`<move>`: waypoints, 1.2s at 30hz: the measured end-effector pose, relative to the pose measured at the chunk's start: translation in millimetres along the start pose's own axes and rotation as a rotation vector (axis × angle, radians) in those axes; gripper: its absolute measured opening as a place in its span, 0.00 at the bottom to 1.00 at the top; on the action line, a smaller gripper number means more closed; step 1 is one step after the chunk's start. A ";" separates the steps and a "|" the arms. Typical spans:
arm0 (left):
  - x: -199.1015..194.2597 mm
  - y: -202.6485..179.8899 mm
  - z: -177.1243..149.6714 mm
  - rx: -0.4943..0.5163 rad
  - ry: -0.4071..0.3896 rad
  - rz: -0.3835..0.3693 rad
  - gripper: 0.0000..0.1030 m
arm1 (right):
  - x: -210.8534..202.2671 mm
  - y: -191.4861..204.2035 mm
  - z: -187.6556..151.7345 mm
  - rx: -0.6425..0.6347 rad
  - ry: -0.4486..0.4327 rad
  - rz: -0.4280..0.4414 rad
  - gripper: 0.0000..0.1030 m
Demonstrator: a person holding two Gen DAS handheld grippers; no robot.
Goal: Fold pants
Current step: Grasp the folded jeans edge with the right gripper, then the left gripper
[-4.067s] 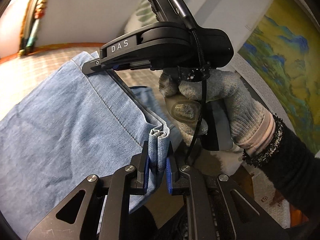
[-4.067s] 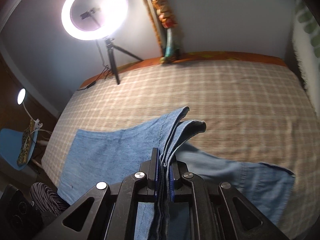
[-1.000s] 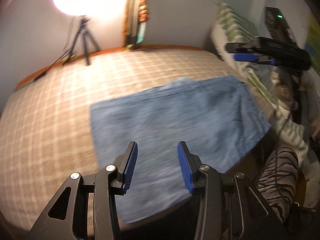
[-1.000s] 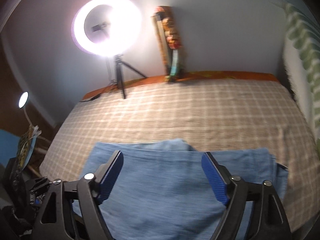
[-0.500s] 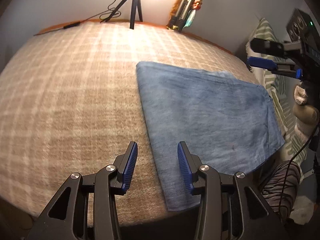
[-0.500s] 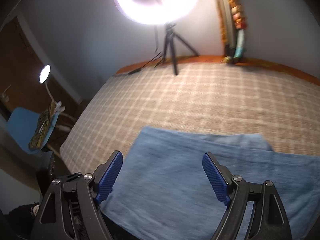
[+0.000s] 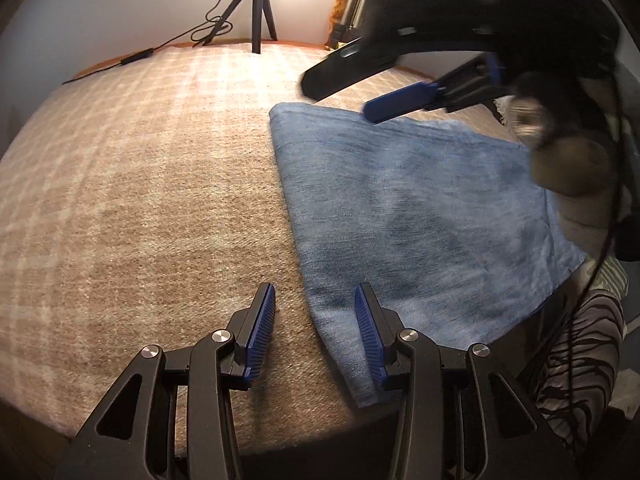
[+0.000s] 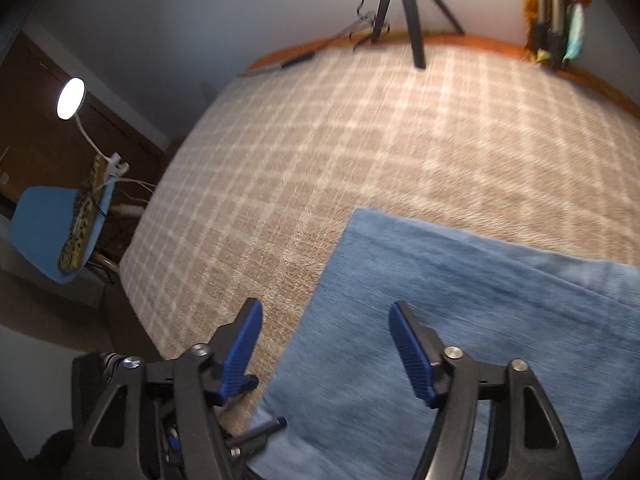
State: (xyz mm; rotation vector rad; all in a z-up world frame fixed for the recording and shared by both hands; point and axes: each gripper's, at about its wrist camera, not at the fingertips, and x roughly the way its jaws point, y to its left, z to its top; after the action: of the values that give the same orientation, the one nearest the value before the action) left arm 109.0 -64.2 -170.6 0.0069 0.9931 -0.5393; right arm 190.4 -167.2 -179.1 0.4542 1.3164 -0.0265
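- Pants: folded into a flat blue rectangle on the checked bedspread, long axis running away from the near bed edge.
- Left gripper: jaws parted wide, nothing held, straddling the left folded edge at the near corner.
- Right gripper: jaws wide apart, empty, over the same edge, farther along.
- Nearer to the near corner: left.

Bare checked bedcover left of the pants; tripod at far edge
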 end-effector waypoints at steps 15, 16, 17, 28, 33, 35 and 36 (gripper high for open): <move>-32.2 11.3 -29.7 -0.020 -0.015 -0.089 0.36 | 72.1 37.2 35.9 -0.058 0.173 -0.299 0.62; -34.0 15.6 -30.0 -0.038 -0.014 -0.106 0.36 | 76.0 39.8 36.6 -0.064 0.185 -0.316 0.62; -35.5 19.7 -30.5 -0.052 -0.015 -0.119 0.36 | 81.2 42.7 36.9 -0.075 0.206 -0.338 0.62; -37.2 50.5 -15.3 -0.138 -0.007 -0.205 0.39 | 89.3 45.9 38.4 -0.118 0.222 -0.403 0.26; -27.9 51.1 -10.1 -0.160 0.020 -0.231 0.39 | 69.8 23.2 40.3 -0.040 0.170 -0.273 0.06; -22.5 57.1 -8.4 -0.192 0.040 -0.249 0.39 | 59.3 16.5 39.5 -0.014 0.142 -0.230 0.04; -21.0 57.8 -7.9 -0.207 0.045 -0.259 0.39 | 52.0 12.2 39.2 0.005 0.124 -0.204 0.04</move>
State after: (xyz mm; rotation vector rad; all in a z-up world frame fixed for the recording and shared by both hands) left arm 118.9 -3.0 -171.9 -0.2982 1.0975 -0.6724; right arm 243.7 -157.0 -217.0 0.3282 1.4809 -0.1740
